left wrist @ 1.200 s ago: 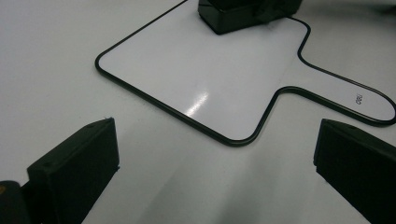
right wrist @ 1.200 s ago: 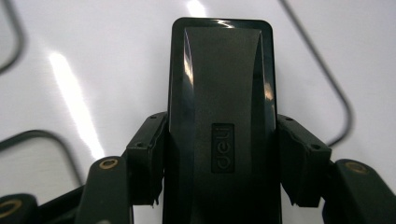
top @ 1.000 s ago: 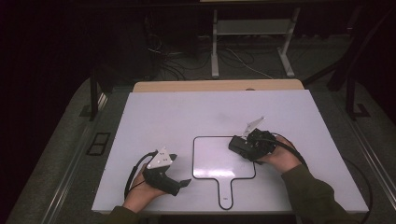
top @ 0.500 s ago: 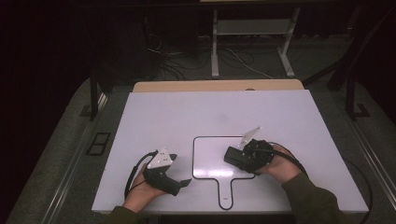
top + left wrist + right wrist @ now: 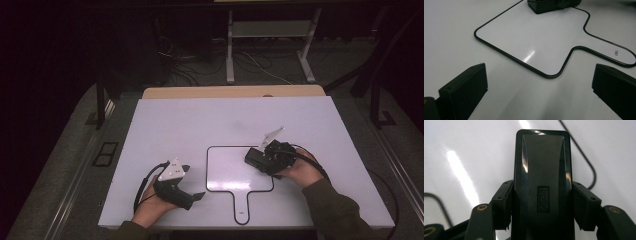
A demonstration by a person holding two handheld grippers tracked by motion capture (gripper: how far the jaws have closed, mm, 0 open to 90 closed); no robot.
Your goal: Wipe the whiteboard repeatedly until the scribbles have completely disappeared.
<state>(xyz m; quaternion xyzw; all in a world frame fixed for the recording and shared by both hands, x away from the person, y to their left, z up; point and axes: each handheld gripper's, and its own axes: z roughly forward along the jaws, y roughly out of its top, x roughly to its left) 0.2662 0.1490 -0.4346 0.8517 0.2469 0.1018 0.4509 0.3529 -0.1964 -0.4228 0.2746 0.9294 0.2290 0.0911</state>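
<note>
White table (image 5: 200,120), bare toward far corners. Tan wooden strip (image 5: 230,92) along far edge. Grey carpet (image 5: 65,165) around. Black floor plate (image 5: 106,153) off left edge. Loose cables (image 5: 185,60) and white frame legs (image 5: 230,55) beyond far edge.

We see a white counter (image 5: 200,120) carrying a glossy white paddle-shaped board (image 5: 536,37) outlined in a thin black border. The eraser (image 5: 542,170) is shiny black with a raised logo in the same black. Each hand-held gripper, left (image 5: 187,197) and right (image 5: 262,160), is black with a pale grey plate; brass-coloured screws dot the right one's arms.
</note>
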